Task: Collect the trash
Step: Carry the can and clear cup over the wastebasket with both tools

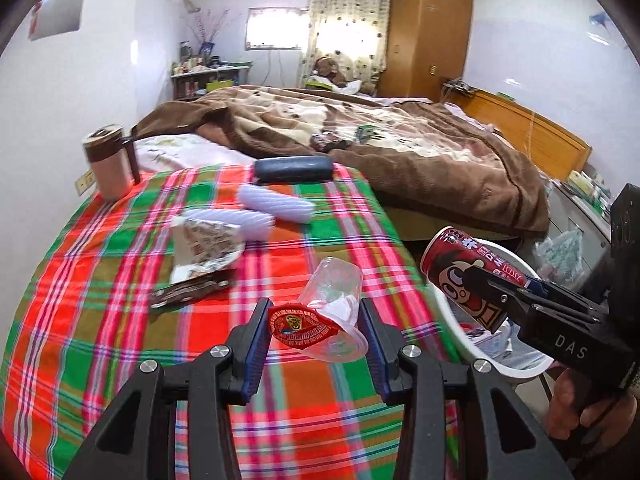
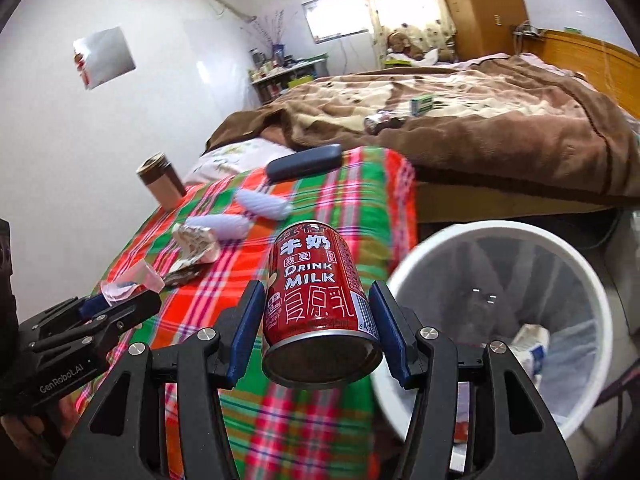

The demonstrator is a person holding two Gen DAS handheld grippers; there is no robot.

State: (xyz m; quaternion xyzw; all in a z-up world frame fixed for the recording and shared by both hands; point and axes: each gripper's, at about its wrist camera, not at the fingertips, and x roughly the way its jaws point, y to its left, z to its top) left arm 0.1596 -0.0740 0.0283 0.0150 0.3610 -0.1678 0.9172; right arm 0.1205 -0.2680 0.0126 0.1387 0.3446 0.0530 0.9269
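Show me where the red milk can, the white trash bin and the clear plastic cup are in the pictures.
red milk can [image 2: 320, 304], right wrist view, on its printed side.
white trash bin [image 2: 460, 230], right wrist view, on its far rim.
clear plastic cup [image 1: 332, 284], left wrist view, on its transparent wall.

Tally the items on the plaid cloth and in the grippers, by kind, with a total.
Red milk can, held in right gripper: 1
Clear plastic cup, between left gripper fingers: 1
White ribbed pieces: 2
Wrappers: 2
Dark case: 1
Lidded mug: 1
Total: 8
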